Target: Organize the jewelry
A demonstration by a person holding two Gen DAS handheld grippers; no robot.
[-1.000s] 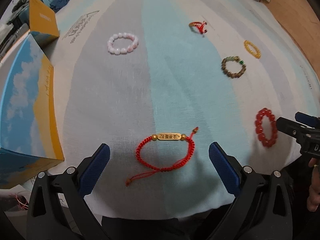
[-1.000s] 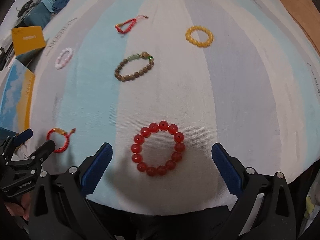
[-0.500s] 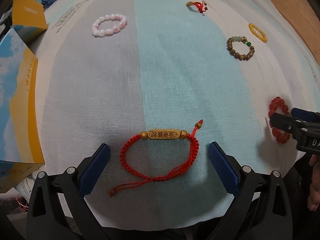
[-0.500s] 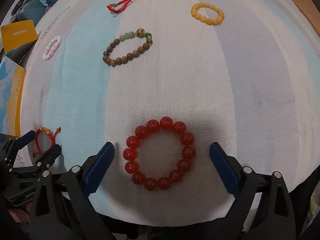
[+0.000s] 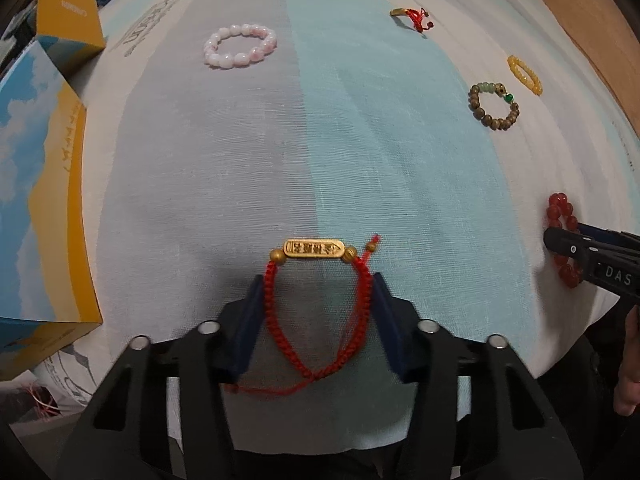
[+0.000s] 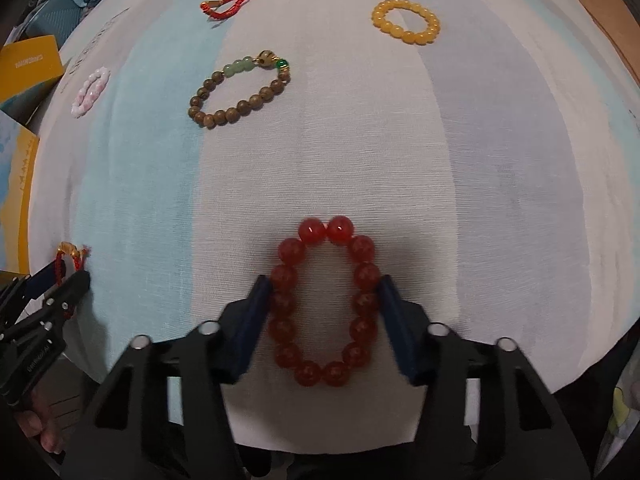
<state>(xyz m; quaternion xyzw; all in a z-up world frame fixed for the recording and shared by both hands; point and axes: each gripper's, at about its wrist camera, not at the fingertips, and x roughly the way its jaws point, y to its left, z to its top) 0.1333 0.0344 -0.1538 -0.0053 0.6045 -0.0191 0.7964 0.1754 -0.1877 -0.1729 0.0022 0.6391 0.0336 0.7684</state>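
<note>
The left tool (image 5: 316, 312) is closing, its blue pads pressing both sides of the red braided cord bracelet with a gold tag (image 5: 316, 280) on the striped pastel cloth (image 5: 320, 140). The right tool (image 6: 324, 316) is closing too, squeezing the dark red round-bead bracelet (image 6: 324, 304) into an oval. Each bracelet's near end sits between the fingers; whether either is lifted is unclear.
</note>
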